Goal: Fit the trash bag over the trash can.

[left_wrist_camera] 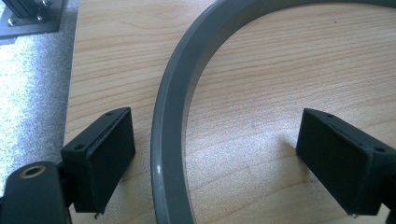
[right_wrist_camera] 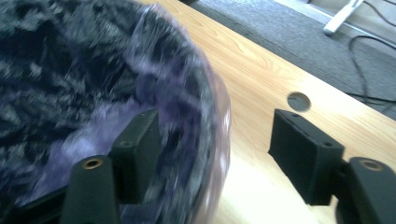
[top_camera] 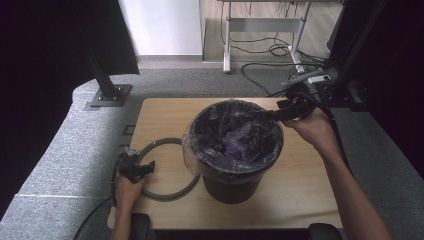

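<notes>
A dark waste bin [top_camera: 232,186] stands on the wooden table [top_camera: 165,120], lined with a clear purple-tinted bag [top_camera: 235,139] folded over its rim. A grey plastic ring [top_camera: 170,192] lies flat on the table, left of the bin and partly under it. My left gripper [top_camera: 145,169] is open low over the ring [left_wrist_camera: 170,116], one jaw on either side of its band and neither pad touching it. My right gripper [top_camera: 272,115] is open at the bin's far right rim. In the right gripper view, one jaw is inside the bag [right_wrist_camera: 93,70], the other outside over the table.
A round hole [right_wrist_camera: 299,101] is cut in the tabletop near the right gripper. Grey carpet surrounds the table, with a black post base [top_camera: 107,95] at the back left. A desk frame with loose cables [top_camera: 280,50] stands behind.
</notes>
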Action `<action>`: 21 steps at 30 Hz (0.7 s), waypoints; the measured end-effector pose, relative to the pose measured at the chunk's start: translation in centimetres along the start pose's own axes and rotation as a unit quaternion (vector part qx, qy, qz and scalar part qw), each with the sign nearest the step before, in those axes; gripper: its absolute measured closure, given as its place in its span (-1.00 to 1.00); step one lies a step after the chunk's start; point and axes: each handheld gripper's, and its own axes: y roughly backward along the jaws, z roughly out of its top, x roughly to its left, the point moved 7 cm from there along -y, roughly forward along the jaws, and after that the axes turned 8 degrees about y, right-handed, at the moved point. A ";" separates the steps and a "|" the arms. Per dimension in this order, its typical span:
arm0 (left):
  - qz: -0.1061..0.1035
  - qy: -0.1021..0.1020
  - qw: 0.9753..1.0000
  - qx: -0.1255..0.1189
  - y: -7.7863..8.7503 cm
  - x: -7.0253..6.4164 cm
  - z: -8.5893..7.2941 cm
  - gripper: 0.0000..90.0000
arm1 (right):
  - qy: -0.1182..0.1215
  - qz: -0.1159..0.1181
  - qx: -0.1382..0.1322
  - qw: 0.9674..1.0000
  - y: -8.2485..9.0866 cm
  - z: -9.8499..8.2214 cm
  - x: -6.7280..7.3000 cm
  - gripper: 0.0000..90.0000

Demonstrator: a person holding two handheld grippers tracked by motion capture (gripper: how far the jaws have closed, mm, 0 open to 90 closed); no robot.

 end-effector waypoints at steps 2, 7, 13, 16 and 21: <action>0.000 0.000 1.000 0.000 0.0 0.0 0.0 -0.74 | 0.005 -0.009 0.014 1.000 1.0 -1.0 0.5 -0.04; 0.000 0.000 1.000 0.000 0.0 0.0 0.0 -0.74 | -0.003 0.028 0.045 0.999 0.3 -3.0 1.8 0.32; 0.001 0.001 1.000 0.000 0.0 0.0 0.0 -0.74 | 0.016 0.017 0.079 0.997 -2.7 -2.8 1.6 0.35; 0.001 0.001 1.000 0.000 0.0 0.0 0.0 -0.74 | 0.009 0.020 0.053 0.998 -2.7 -2.5 1.3 0.04; 0.001 0.002 1.000 0.000 0.0 0.0 -0.1 -0.74 | 0.006 0.012 0.015 1.000 -1.2 -2.1 1.1 -0.39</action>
